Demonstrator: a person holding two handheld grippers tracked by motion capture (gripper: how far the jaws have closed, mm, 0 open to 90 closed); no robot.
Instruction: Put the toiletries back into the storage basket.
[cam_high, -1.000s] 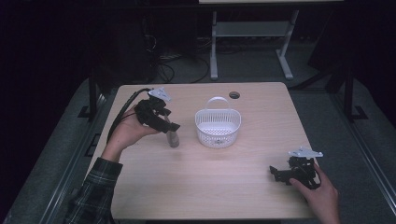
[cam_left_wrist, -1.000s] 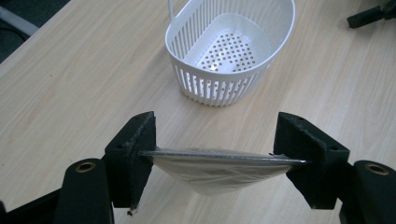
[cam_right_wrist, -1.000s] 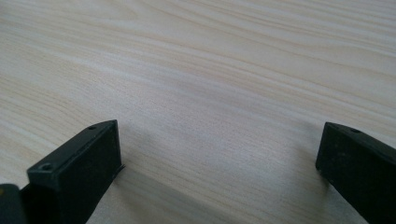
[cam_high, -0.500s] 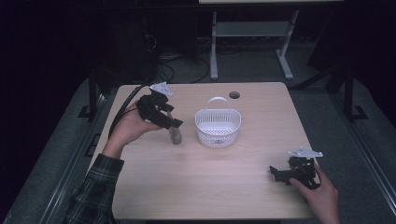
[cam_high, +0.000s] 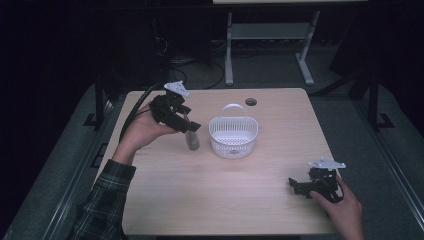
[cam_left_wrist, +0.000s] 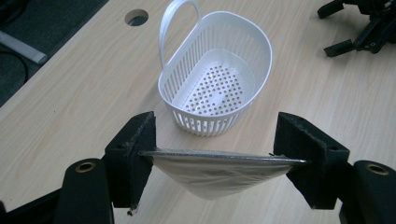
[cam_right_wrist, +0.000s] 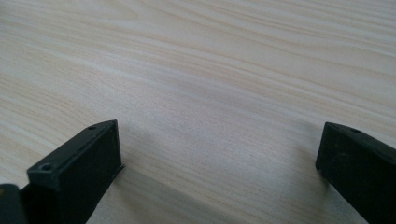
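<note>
My left gripper (cam_high: 189, 126) is held above the left half of the wooden table (cam_high: 220, 200), shut on the flat top edge of a small grey translucent pouch (cam_high: 191, 139). In the left gripper view the pouch (cam_left_wrist: 215, 179) sags between the jaws, its edge stretched from one to the other. Just beyond it stands an empty white perforated basket (cam_left_wrist: 205, 123) with its handle up; in the high view the basket (cam_high: 233, 147) sits right of the pouch. My right gripper (cam_high: 296, 186) rests near the front right corner, open, with bare wood between its jaws (cam_right_wrist: 219, 158).
A round cable hole (cam_high: 251, 102) lies in the table behind the basket. A desk frame (cam_high: 265, 35) stands on the dark floor beyond the far edge. The right gripper (cam_left_wrist: 355, 32) shows past the basket in the left gripper view.
My left gripper has risen a little and drifted toward the basket, carrying the pouch with it. The right gripper has stayed still.
</note>
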